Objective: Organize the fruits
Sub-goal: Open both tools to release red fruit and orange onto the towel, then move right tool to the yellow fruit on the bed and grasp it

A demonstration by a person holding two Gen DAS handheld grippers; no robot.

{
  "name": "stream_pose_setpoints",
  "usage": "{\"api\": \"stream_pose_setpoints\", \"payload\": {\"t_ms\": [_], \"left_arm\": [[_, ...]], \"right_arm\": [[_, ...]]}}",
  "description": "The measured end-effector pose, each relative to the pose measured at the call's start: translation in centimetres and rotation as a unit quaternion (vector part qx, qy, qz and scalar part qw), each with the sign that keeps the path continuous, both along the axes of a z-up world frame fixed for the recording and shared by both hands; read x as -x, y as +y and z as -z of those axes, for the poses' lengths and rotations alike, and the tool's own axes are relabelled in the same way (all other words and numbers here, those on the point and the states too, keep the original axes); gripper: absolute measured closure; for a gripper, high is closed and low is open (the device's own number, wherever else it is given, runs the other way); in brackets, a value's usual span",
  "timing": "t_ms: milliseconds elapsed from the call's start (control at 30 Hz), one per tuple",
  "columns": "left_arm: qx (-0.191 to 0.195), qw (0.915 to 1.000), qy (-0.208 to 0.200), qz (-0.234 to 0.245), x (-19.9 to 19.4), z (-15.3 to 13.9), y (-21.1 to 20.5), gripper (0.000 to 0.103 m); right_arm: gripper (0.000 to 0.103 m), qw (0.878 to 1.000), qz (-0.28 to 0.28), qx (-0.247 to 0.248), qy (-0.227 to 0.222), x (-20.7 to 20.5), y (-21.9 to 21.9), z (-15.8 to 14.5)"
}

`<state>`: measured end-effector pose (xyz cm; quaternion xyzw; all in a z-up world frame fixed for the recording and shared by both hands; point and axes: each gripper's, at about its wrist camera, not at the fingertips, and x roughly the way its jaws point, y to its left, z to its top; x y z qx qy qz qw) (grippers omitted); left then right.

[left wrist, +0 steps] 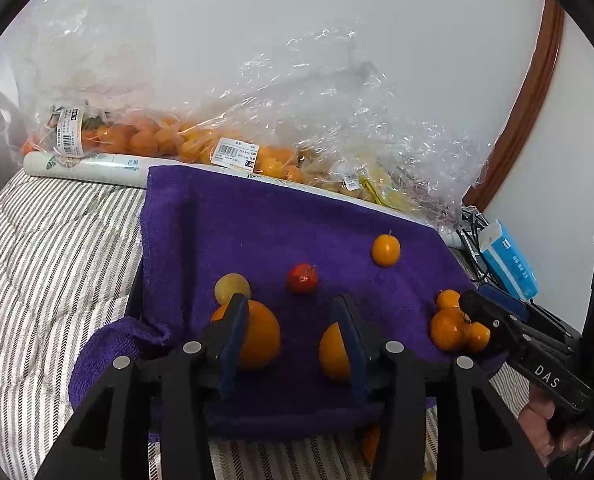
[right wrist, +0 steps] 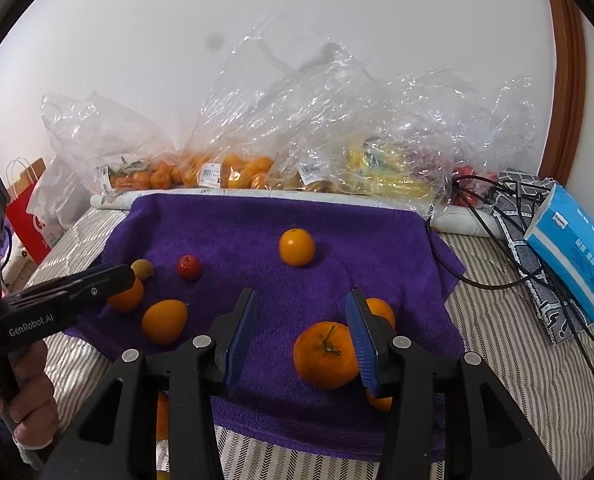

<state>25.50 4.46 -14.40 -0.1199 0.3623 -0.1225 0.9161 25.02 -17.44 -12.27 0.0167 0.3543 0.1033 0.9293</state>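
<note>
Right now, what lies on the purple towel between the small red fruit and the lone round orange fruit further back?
Nothing: only bare purple towel separates the small red fruit from the lone round orange fruit, clearest in the right wrist view.

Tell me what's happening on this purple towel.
A person holds a gripper in each hand over a purple towel scattered with loose fruit. The left gripper stands open between two oranges, gripping neither. The right gripper is open too, beside a stemmed mandarin. Bagged fruit lies along the wall behind.
</note>
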Motion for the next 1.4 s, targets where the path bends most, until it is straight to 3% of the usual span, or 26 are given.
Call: {"api": "stream_pose_setpoints", "payload": {"t_ms": [333,800,900,967,1000,1233,1400], "left_arm": [[-0.025,0.9992,-0.020,-0.023,2.3,-0.8,1.3,0.056],[-0.035,0.9982,-0.025,-0.043,7.0,-0.8,4.8,0.053],[-0.035,0.9983,-0.024,-0.041,7.4,-0.7,4.8,0.053],[-0.042,0.9981,-0.023,-0.040,7.6,-0.5,4.7,0.053],[-0.047,0.9979,-0.022,-0.039,7.7,-0.4,4.6,0.053],[-0.072,0.9969,-0.024,-0.019,7.8,-0.1,3.3,0.053],[-0.082,0.9962,-0.027,-0.007,7.9,-0.1,2.5,0.053]], "right_arm": [[0.057,1.000,0.000,-0.006,-0.019,1.0,-0.2,-1.4],[0.057,0.997,-0.058,0.010,0.056,10.1,4.6,1.2],[0.057,0.994,-0.069,0.034,0.072,11.0,6.0,2.6],[0.074,0.993,-0.070,0.044,0.086,11.1,6.5,3.6],[0.074,0.992,-0.072,0.041,0.096,11.2,6.6,4.2],[0.074,0.997,-0.026,0.036,0.066,10.8,3.7,2.9],[0.074,0.995,0.010,0.048,0.085,10.0,1.1,3.8]]}}
